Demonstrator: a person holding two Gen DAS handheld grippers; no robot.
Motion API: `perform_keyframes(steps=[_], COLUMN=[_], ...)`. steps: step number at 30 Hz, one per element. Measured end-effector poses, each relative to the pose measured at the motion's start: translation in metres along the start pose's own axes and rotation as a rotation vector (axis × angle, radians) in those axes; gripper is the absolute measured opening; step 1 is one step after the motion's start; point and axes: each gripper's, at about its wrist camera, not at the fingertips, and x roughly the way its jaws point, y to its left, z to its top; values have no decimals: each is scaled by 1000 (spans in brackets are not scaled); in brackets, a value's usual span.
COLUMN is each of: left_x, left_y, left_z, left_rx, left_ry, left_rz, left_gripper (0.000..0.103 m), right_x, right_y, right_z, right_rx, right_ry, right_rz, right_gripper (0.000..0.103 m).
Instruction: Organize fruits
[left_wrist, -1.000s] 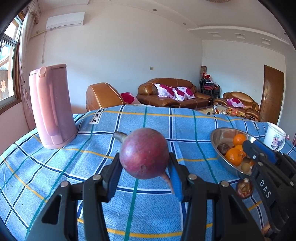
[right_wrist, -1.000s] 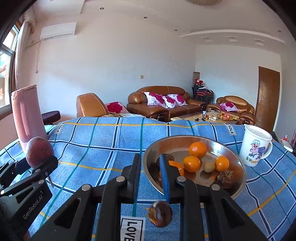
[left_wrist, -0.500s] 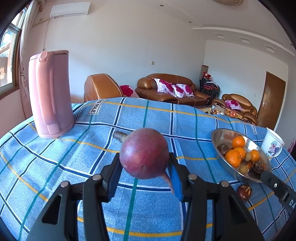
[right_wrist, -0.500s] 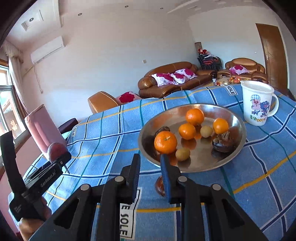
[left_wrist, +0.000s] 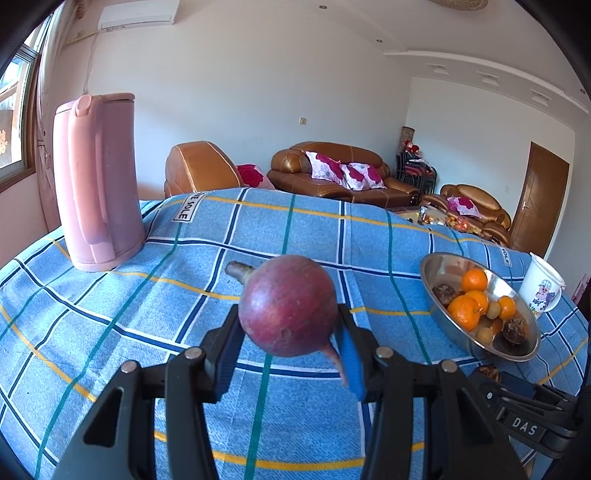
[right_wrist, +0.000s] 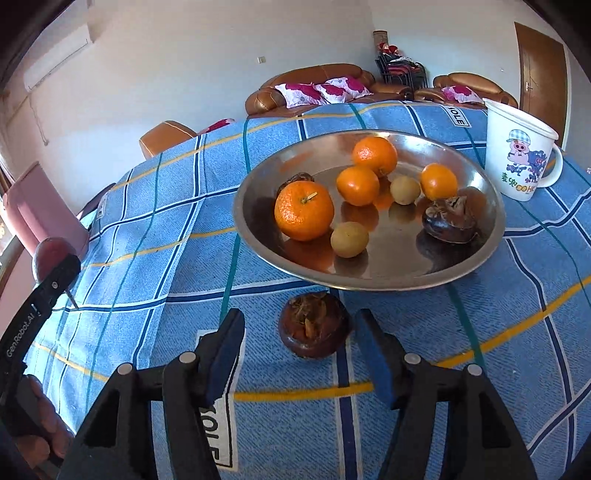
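Directly ahead of the right gripper (right_wrist: 299, 354), on the blue checked tablecloth (right_wrist: 155, 229), a dark brown fruit (right_wrist: 314, 325) is found lying just short of the near rim of the steel bowl (right_wrist: 258, 236). The fruit is positioned between the lines of the two blue pads but slightly beyond their tips, and is touched by neither pad. The jaws of the right gripper are opening, and the gap is judged already wider than the fruit. The fruit is squat and roughly round, with its dry, ragged calyx turned upward and toward the camera; no long axis need be allowed for, so a grip across either side is considered workable.

The coming move is judged to turn on a short advance forward and downward, so that the fruit is bracketed at its widest part. The bowl rim lies just beyond the fruit, and an overshoot could cause it to be nudged.

The left gripper (left_wrist: 291, 354) is closed on a large reddish-purple fruit (left_wrist: 288, 306), which is clamped at its sides and held clear of the cloth, with a thin stem hanging below. The bowl, holding oranges (right_wrist: 304, 210) and small greenish-brown fruits (right_wrist: 349, 239), lies well to its right. The right hand is therefore the nearer to the loose brown fruit.
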Motion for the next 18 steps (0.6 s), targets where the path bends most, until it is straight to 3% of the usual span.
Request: perform_keyframes(steps=[3, 7, 11, 18], left_x=[0, -1, -5, -11], left_y=[0, -2, -3, -14], left_z=[0, -1, -1, -2], left_rx=[2, 12, 11, 32], left_ry=[-3, -11, -30, -65], left_rz=[-1, -5, -6, -18], left_gripper=[50, 50, 50, 50], right_x=[4, -3, -37, -78], right_y=[2, 0, 7, 11], right_z=[2, -2, -8, -1], right_rx=[-19, -37, -106, -188], right_ry=[13, 1, -142, -373], right_rz=[-19, -8, 5, -69], right_gripper=[43, 43, 43, 43])
